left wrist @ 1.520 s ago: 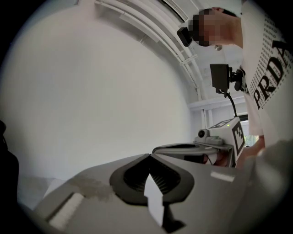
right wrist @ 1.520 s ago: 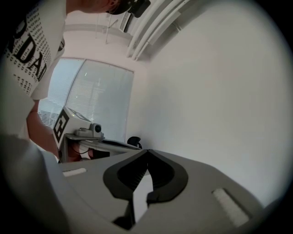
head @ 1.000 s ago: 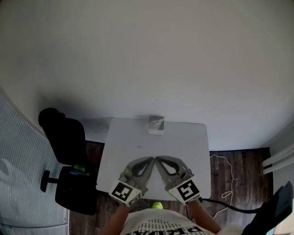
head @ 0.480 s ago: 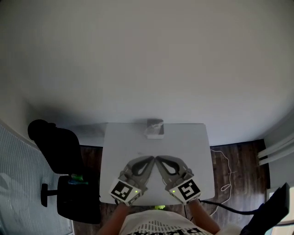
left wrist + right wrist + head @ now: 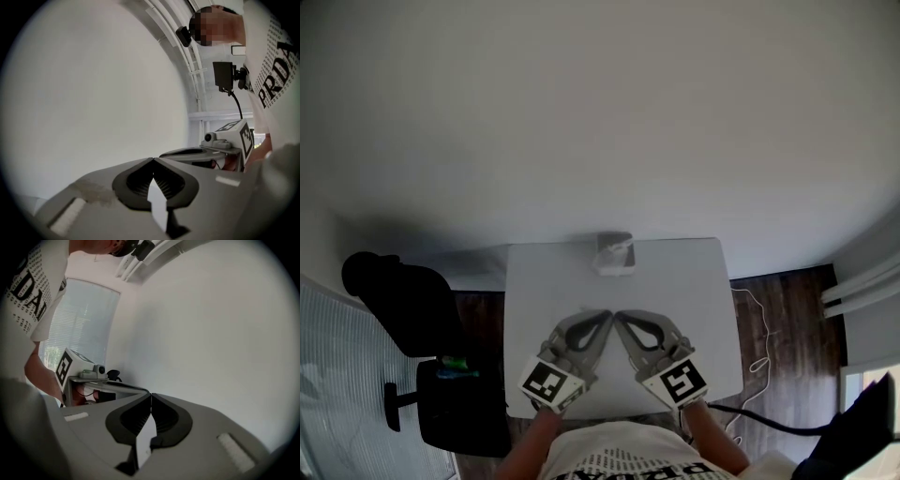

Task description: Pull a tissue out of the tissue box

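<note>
The tissue box stands at the far edge of the white table, with a white tissue poking out of its top. Both grippers hover over the near half of the table, well short of the box. My left gripper and my right gripper point inward, their tips almost touching each other. In the left gripper view the left gripper has its jaws shut with nothing between them. The right gripper is shut and empty as well. Neither gripper view shows the box.
A black office chair stands left of the table. A cable trails over the wooden floor at the right. A plain white wall rises behind the table. Window blinds fill the lower left.
Both grippers have shifted together a little over the table, still shut and side by side. The head view has swung, so the chair now sits further left.
</note>
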